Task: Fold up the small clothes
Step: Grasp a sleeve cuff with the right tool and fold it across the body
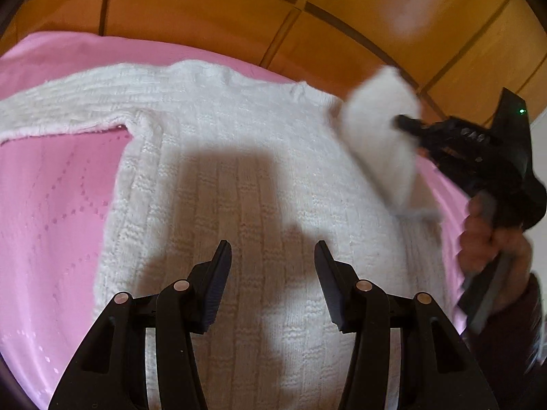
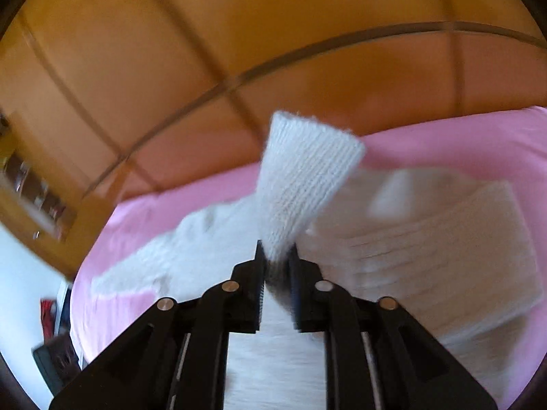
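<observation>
Sweater [image 1: 239, 177]: we see a white knit sweater lying flat on the pink bed [image 1: 51, 205], its body running from near to far, one sleeve [image 1: 68, 99] stretched out to the far left.
Left claw [image 1: 272, 283]: we find it released, jaws well apart, hovering over the near middle of the sweater with nothing between them; its shadow falls on the knit.
Right claw [image 2: 277, 280]: clenched on the cuff [image 2: 307, 171] of the other sleeve, which stands up past the fingertips; from the left wrist view we see that sleeve lifted off the bed at the right edge of the sweater.
Hand [image 1: 492, 249]: a person's hand grips the right claw's handle, at the near right.
Pile [image 2: 444, 246]: at the right in the right wrist view, what we take to be folded white knitwear lies on the bed, though blur leaves us unsure.
Background: orange wooden panels [image 1: 205, 10] rise beyond the far edge of the bed.
</observation>
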`<action>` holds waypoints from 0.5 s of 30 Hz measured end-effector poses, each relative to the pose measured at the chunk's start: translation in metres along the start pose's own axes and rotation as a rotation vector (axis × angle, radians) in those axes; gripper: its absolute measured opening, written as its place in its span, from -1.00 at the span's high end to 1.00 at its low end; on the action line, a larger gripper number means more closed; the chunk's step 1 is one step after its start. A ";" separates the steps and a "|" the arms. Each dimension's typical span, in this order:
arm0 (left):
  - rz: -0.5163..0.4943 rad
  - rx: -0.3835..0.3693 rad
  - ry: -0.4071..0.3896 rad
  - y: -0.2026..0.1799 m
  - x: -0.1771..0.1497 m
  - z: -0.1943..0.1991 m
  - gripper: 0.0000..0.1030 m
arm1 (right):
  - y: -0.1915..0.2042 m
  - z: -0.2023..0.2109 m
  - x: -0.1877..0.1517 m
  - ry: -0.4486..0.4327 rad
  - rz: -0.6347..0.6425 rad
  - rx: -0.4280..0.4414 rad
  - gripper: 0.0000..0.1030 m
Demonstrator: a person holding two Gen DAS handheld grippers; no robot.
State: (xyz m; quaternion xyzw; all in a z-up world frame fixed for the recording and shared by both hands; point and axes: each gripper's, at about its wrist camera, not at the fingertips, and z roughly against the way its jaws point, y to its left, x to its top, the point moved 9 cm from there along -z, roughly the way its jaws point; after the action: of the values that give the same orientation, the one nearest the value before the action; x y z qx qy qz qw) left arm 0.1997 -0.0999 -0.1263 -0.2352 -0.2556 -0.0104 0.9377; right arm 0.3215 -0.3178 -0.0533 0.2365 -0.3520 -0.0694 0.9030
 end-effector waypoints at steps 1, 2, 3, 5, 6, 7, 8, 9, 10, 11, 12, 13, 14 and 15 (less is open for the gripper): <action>0.012 -0.006 -0.006 0.001 0.001 0.002 -0.39 | 0.003 -0.001 0.002 -0.012 -0.015 0.020 -0.24; 0.028 -0.019 -0.022 0.002 0.004 0.005 -0.43 | 0.001 0.004 0.002 -0.031 -0.033 0.025 -0.46; 0.035 -0.032 -0.024 0.002 0.006 0.006 -0.43 | -0.003 0.009 0.000 -0.045 -0.045 0.030 -0.47; 0.049 -0.064 -0.015 0.000 0.010 0.004 -0.43 | -0.003 0.026 -0.020 -0.051 -0.065 0.035 -0.46; 0.060 -0.075 -0.016 -0.001 0.013 0.002 -0.43 | -0.004 0.029 -0.020 -0.055 -0.073 0.026 -0.46; 0.069 -0.090 -0.016 -0.003 0.016 -0.001 -0.43 | -0.014 0.039 -0.027 -0.061 -0.088 0.014 -0.50; 0.072 -0.100 -0.014 -0.005 0.020 -0.004 -0.43 | -0.023 0.050 -0.031 -0.065 -0.105 0.004 -0.58; 0.074 -0.111 -0.007 -0.008 0.023 -0.009 -0.43 | -0.031 0.054 -0.037 -0.070 -0.125 -0.010 -0.61; 0.076 -0.114 0.007 -0.009 0.026 -0.015 -0.43 | -0.044 0.063 -0.046 -0.074 -0.147 -0.030 -0.64; 0.095 -0.107 0.039 -0.008 0.027 -0.026 -0.43 | -0.054 0.067 -0.053 -0.074 -0.165 -0.050 -0.66; 0.122 -0.105 0.061 -0.007 0.027 -0.035 -0.43 | -0.064 0.071 -0.060 -0.072 -0.182 -0.068 -0.67; 0.147 -0.107 0.071 -0.005 0.029 -0.043 -0.43 | -0.082 0.088 -0.071 -0.070 -0.210 -0.093 -0.68; 0.162 -0.106 0.061 -0.005 0.033 -0.048 -0.43 | -0.094 0.099 -0.078 -0.069 -0.233 -0.107 -0.68; 0.167 -0.101 0.051 -0.005 0.038 -0.052 -0.39 | -0.105 0.104 -0.083 -0.067 -0.258 -0.120 -0.68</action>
State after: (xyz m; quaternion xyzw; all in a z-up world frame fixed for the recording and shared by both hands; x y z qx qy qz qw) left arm 0.2568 -0.1234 -0.1452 -0.3021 -0.2100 0.0490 0.9285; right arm 0.1950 -0.4252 -0.0868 0.2230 -0.3439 -0.2133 0.8868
